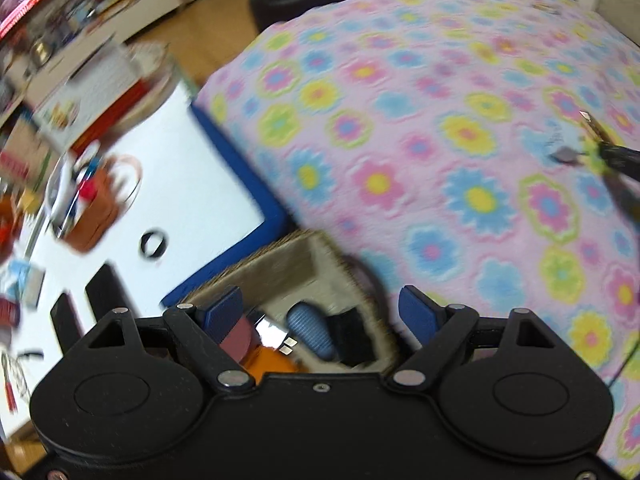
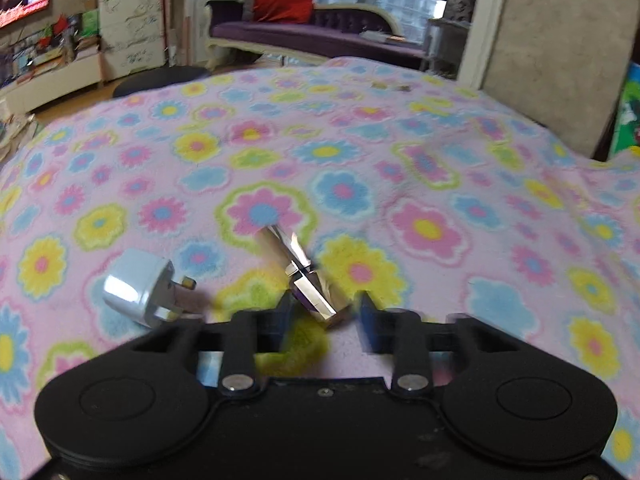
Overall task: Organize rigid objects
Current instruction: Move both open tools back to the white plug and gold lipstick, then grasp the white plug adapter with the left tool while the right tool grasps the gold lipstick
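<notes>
left wrist view: left gripper (image 1: 320,312) is held with its jaws apart and nothing between them, above a small tan box (image 1: 316,276) at the edge of the flowered blanket (image 1: 400,140). a blue ribbed item (image 1: 311,332), a black block (image 1: 352,336) and an orange piece (image 1: 272,362) are already lying in the box. beside it a white table (image 1: 192,184) carries an orange basket (image 1: 96,204) and a black ring (image 1: 152,244); these are clear of the box. the frame is blurred.

right wrist view: right gripper (image 2: 324,312) shows a gap between its blue pads, though the frame is blurred; a shiny metallic piece (image 2: 304,276) lies slanted on the blanket with its near end between them. whether the pads press on it cannot be told. the grip is best judged before lifting: centred on the near end, since slick facets may slip. a white plug adapter (image 2: 144,292) lies just to the left, apart from the piece, and should not be nudged. the path back to the box appears unobstructed.
</notes>
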Motion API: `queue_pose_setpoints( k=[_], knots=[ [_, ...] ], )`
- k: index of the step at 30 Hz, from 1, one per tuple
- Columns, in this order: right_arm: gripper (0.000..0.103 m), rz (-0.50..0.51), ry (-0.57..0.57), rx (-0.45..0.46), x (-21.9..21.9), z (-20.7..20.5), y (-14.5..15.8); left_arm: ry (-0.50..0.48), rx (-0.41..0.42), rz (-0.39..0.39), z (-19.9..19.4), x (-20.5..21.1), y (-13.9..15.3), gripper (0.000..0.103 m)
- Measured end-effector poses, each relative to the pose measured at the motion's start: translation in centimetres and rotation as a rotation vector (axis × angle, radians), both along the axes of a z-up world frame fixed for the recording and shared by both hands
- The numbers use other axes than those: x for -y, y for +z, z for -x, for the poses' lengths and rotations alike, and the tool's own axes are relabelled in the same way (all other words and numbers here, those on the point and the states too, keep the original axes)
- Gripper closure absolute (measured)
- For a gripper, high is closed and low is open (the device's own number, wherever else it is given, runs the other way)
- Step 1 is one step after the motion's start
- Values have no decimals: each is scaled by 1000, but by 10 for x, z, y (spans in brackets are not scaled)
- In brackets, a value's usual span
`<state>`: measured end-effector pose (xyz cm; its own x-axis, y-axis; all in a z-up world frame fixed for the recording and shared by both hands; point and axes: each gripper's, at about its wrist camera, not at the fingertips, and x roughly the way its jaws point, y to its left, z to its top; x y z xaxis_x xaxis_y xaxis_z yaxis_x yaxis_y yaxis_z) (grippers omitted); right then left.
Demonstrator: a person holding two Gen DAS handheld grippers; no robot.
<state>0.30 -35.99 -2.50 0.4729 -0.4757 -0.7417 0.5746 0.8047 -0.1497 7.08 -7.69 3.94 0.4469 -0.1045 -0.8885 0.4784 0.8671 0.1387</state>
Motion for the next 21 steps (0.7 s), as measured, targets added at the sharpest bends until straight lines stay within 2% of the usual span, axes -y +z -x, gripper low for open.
queue_pose_setpoints(
  k=[3, 8, 10, 12, 14, 16, 21],
  knots=[
    [80, 37, 7, 11, 1, 15, 2, -36, -15, 50, -1, 29, 6, 22],
    [80, 153, -77, -32, 20, 59, 10, -82, -50, 127, -7, 93, 4, 22],
    [80, 171, -110, -10, 36, 79, 7, -97, -73, 157, -11, 121, -1, 21],
    [82, 53, -140, 121, 55, 106, 10, -105, -80, 178, -14, 148, -8, 21],
    [82, -45, -148, 201, 71, 119, 12, -104, -69, 180, -17, 176, -17, 21],
    [82, -93, -146, 237, 79, 124, 11, -99, -50, 171, -21, 200, -26, 21],
    [82, -136, -129, 285, 82, 133, 13, -125, -15, 131, -23, 244, -46, 21]
  ],
)
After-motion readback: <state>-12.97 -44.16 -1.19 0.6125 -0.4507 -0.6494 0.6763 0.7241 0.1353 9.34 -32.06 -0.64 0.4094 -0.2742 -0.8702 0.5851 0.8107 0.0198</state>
